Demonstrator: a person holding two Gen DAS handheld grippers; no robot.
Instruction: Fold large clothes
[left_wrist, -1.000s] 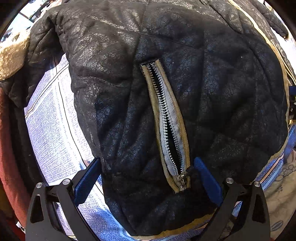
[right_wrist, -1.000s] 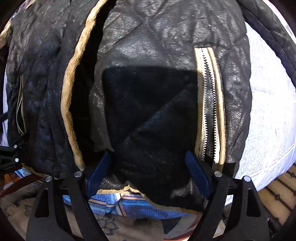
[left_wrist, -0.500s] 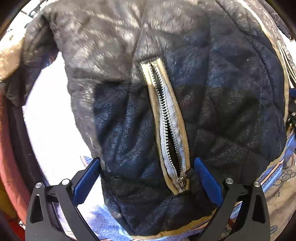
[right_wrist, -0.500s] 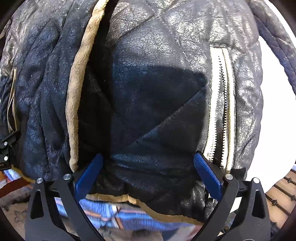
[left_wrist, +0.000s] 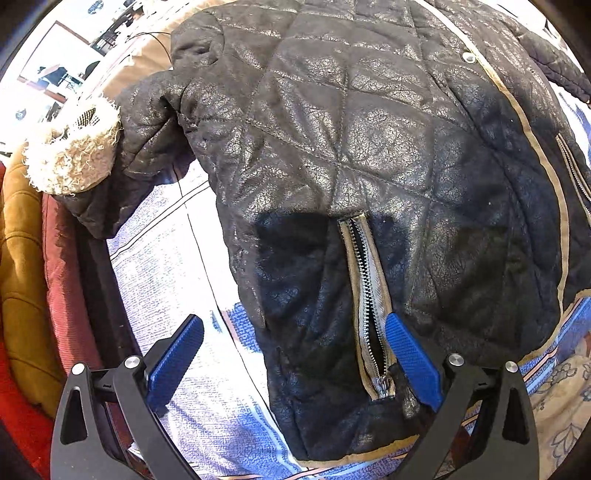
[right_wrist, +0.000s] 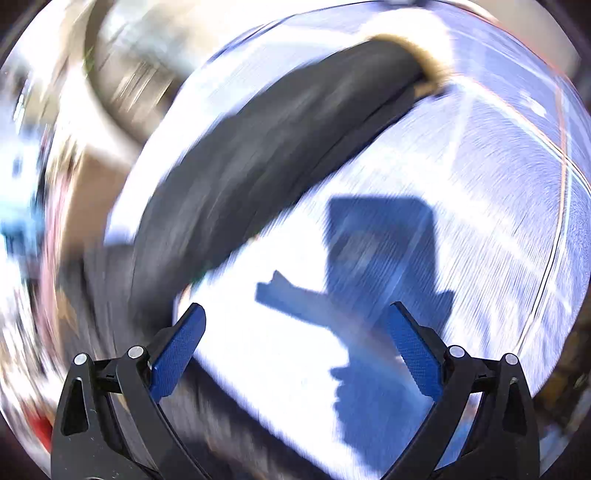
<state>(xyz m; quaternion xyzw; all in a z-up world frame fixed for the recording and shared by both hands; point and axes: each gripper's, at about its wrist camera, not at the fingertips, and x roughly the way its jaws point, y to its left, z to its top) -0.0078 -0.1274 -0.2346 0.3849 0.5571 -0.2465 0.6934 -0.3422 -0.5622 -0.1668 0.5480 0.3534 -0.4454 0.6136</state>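
A black quilted leather jacket (left_wrist: 369, 155) with tan trim lies on a pale blue and white sheet (left_wrist: 166, 280). Its pocket zipper (left_wrist: 365, 295) runs down toward my left gripper (left_wrist: 295, 332), which is open just above the jacket's lower hem, its right pad at the zipper's end. A sleeve with a fleecy cream cuff (left_wrist: 74, 158) lies at the left. My right gripper (right_wrist: 295, 325) is open and empty over the sheet (right_wrist: 277, 369). The right wrist view is badly blurred; a black sleeve (right_wrist: 258, 177) with a tan cuff stretches up to the right.
A red and a mustard cushion (left_wrist: 26, 280) lie along the left edge of the sheet. Floral fabric (left_wrist: 561, 398) shows at the lower right. The right gripper's shadow (right_wrist: 380, 258) falls on the sheet. Blurred room clutter lies at the left of the right wrist view.
The left gripper has pulled back and up, showing more of the jacket and the cuffed sleeve. The right gripper has swung fast off the jacket body to the sheet beside the other sleeve.
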